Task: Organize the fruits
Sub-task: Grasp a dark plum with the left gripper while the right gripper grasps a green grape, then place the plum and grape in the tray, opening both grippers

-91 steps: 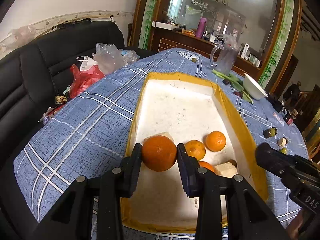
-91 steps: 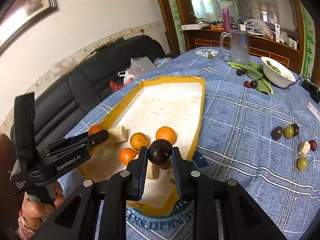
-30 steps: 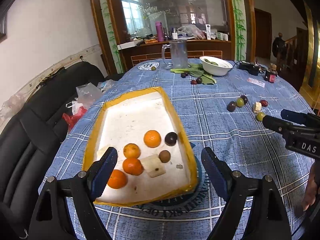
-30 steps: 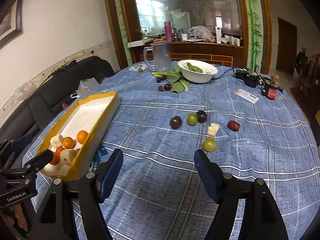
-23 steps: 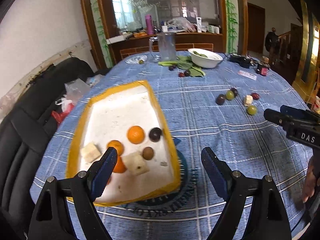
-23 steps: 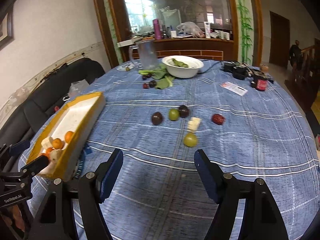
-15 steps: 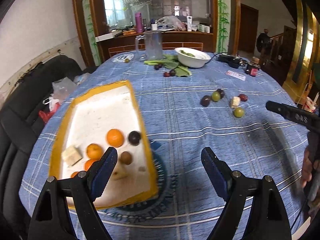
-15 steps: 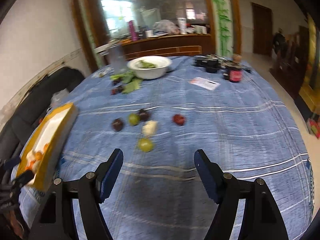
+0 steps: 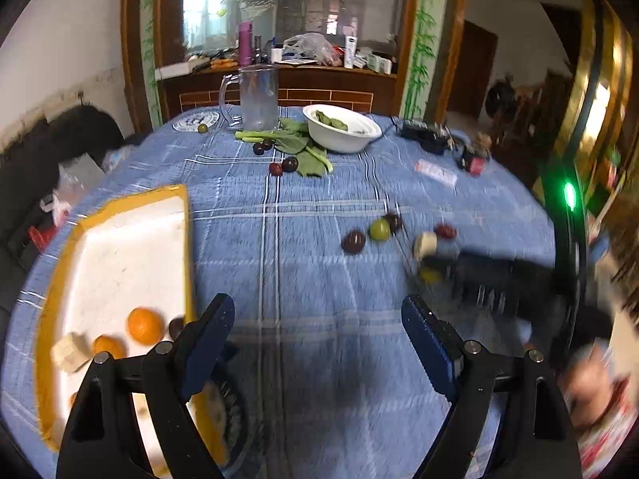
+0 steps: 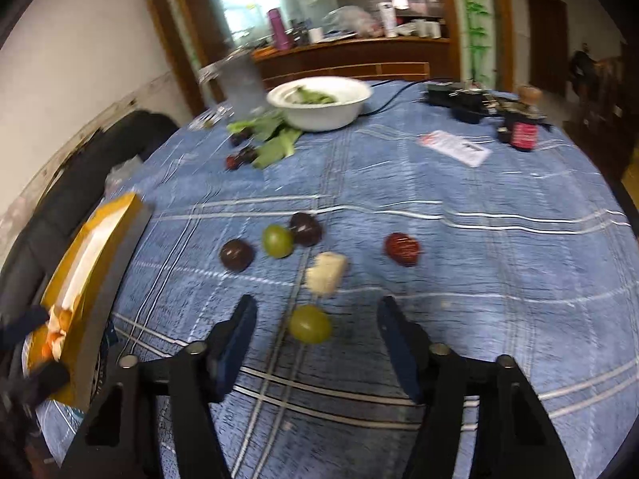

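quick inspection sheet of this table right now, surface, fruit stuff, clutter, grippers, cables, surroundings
surface: round table with blue plaid cloth.
job's things: yellow-rimmed tray holds oranges; loose plums, a green fruit and a pale chunk lie on the cloth.
clutter: white bowl of greens, glass pitcher, leaves, a card, a small bottle.
grippers: left gripper open, empty; right gripper open, jaws just been closing, green fruit between them, unpressed.
cables: black cable behind the bowl.
surroundings: black sofa, wooden sideboard.

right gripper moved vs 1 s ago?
Yes. The right gripper has closed in on the loose fruit: the nearer green round fruit, earlier far ahead on the blue checked tablecloth, now sits between its jaws, which have just been closing, untouched.
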